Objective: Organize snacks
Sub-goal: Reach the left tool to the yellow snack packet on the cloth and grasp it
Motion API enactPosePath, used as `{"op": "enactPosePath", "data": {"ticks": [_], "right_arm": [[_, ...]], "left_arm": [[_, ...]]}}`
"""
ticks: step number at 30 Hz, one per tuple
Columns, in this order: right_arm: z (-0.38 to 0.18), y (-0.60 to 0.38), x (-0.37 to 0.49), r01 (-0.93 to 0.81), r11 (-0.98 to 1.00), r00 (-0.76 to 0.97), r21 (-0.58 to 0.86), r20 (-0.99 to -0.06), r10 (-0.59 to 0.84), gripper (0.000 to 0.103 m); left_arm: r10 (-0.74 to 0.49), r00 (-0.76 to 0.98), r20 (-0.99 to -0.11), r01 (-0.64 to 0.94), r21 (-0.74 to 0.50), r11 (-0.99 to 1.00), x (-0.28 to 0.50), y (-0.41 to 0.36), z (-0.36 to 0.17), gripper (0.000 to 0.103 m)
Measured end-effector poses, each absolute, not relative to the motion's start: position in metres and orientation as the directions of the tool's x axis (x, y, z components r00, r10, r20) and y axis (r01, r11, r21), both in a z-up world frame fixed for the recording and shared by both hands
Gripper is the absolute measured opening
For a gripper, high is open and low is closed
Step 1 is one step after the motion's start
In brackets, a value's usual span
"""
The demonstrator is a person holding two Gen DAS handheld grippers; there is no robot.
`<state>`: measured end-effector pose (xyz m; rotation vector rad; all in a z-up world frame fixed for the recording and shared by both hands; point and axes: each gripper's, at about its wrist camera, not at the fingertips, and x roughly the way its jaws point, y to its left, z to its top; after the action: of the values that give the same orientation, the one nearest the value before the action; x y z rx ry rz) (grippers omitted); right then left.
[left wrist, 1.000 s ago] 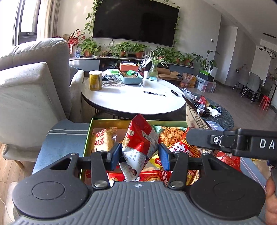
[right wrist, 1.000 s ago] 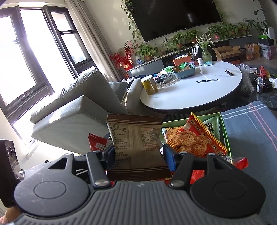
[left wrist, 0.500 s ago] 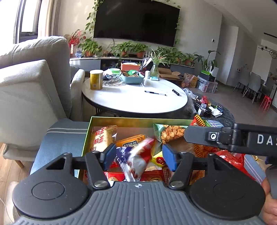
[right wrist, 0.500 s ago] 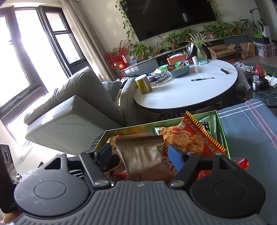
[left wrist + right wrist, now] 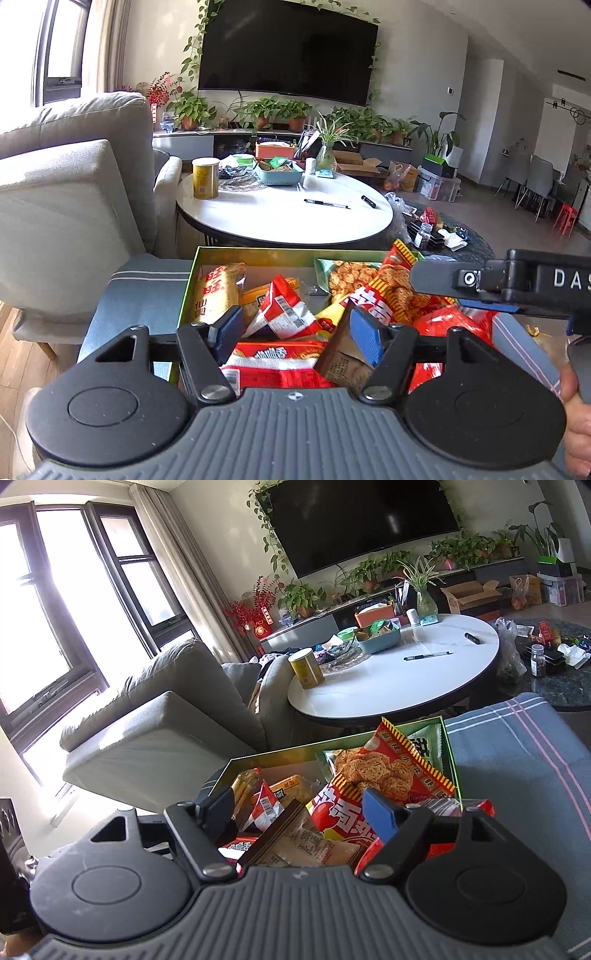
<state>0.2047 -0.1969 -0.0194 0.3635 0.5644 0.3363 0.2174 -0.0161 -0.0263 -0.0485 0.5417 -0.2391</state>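
Observation:
A green box full of snack packets sits on a blue-grey ottoman. My left gripper is open and empty above it. A small red-and-white packet lies in the box just beyond the fingers. My right gripper is open and empty over the same box. A brown packet lies flat below it, next to a red noodle-snack bag. The right gripper's body crosses the left wrist view at the right.
A round white table with a yellow can, a pen and a blue basket stands behind the box. A grey sofa is to the left. The striped ottoman extends right of the box.
Both grippers opened. The red-and-white packet dropped from the left gripper into the box, and the brown packet dropped from the right gripper and now lies flat among the snacks.

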Motion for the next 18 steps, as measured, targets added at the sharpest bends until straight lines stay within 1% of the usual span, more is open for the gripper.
{"op": "enactPosePath", "data": {"ticks": [8,14,18], "right_arm": [[-0.017,-0.217,0.179,-0.194,0.886,0.804,0.421,-0.449,0.389,0.064],[-0.017,-0.240,0.158,-0.162,0.888,0.820,0.429,-0.443,0.364,0.064],[-0.022,-0.253,0.147,-0.143,0.885,0.818,0.443,-0.450,0.358,0.064]], "left_arm": [[-0.246,0.817,-0.521,0.230,-0.095,0.968,0.186,-0.026,-0.030,0.061],[-0.257,0.787,-0.562,0.240,-0.105,0.965,0.165,-0.037,-0.036,0.062],[-0.270,0.753,-0.600,0.250,-0.119,0.961,0.153,-0.049,-0.043,0.067]]}}
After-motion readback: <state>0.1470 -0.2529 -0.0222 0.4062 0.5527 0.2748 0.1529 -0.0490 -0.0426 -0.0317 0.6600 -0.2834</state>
